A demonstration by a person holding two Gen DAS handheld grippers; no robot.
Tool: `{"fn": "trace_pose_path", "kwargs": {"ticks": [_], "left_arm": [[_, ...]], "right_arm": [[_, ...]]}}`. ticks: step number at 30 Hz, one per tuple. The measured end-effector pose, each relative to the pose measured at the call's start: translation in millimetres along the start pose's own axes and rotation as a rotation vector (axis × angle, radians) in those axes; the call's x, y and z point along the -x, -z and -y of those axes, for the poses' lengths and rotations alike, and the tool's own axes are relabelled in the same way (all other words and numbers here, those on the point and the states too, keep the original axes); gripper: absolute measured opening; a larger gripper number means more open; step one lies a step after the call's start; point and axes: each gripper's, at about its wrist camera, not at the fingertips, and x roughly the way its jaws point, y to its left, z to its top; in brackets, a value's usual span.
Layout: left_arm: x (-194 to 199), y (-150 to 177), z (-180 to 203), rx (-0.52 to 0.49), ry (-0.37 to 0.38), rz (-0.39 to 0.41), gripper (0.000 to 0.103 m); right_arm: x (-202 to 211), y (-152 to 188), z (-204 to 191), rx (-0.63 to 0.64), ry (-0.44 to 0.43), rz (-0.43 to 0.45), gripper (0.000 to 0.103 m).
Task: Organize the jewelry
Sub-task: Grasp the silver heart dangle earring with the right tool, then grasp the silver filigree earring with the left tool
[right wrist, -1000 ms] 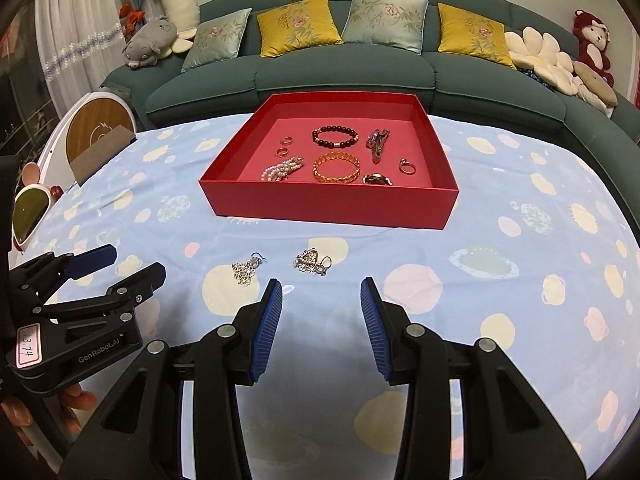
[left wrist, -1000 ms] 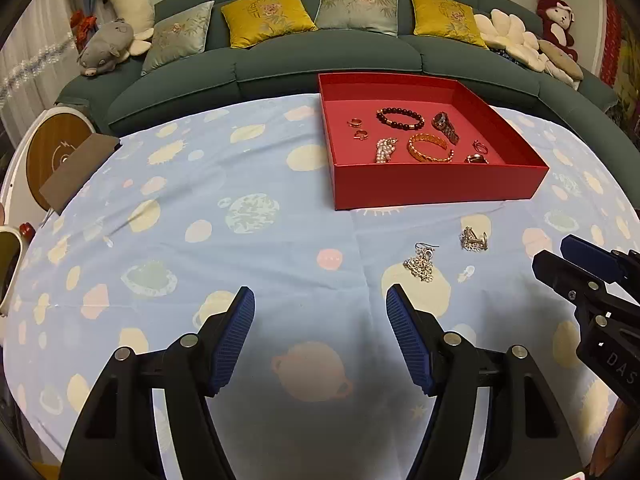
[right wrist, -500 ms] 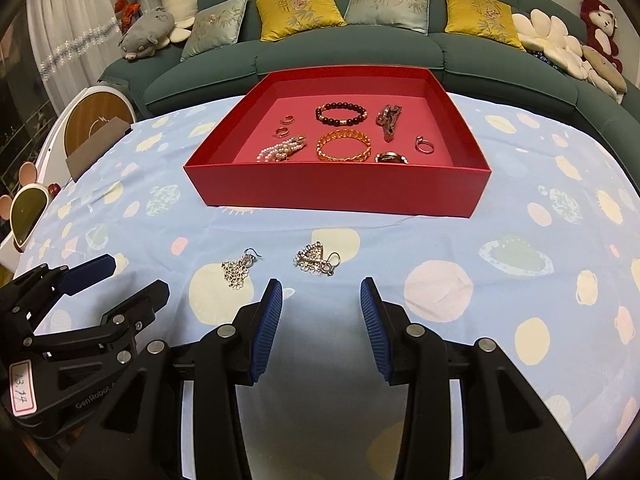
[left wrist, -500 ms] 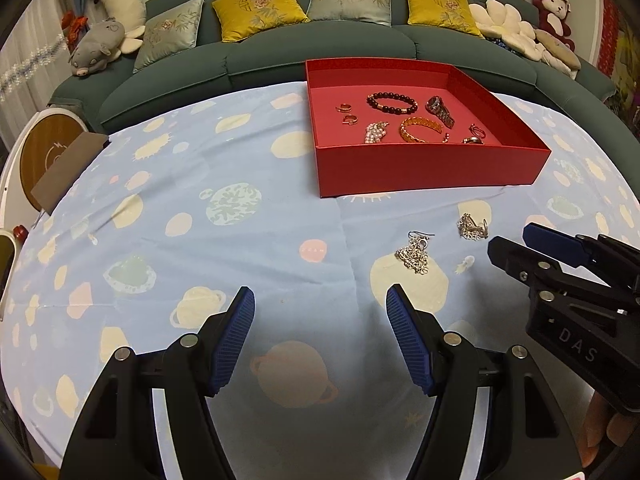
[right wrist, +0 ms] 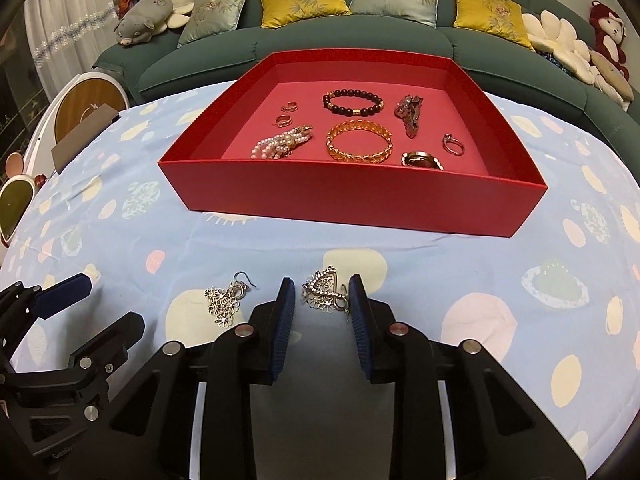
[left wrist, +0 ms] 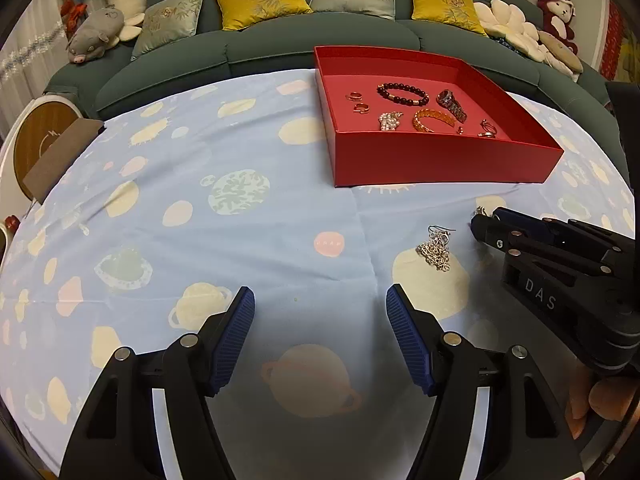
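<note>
Jewelry lies in two places on the blue spotted tablecloth (right wrist: 460, 280): most of it sits inside the red tray (right wrist: 352, 204), and two silver earrings lie loose on the cloth in front of it. In the tray I can see a dark bead bracelet (right wrist: 353, 103), a gold bangle (right wrist: 359, 142), a pearl cluster (right wrist: 280, 144), a dark watch (right wrist: 410, 114) and a few small rings.

The right gripper (right wrist: 321, 300) is down at the cloth with the heart-shaped earring (right wrist: 326, 292) between its blue pads. Its jaws are closing; the right pad looks to be touching the earring's edge, while a gap shows at the left pad, so it is not yet clamped. The flower earring (right wrist: 225, 299) lies just to the left, untouched.

The left gripper (left wrist: 320, 338) hangs over bare cloth nearby, jaws wide apart with nothing between them. Behind the table runs a green sofa (right wrist: 360, 36) with cushions.
</note>
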Motion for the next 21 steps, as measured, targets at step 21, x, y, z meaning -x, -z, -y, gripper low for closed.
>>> {"fn": "trace_pose_path", "kwargs": {"ticks": [21], "left_arm": [[-29, -19, 42, -0.043, 0.164, 0.023, 0.066]], "right_arm": [[55, 5, 29, -0.039, -0.033, 0.073, 0.008]]}}
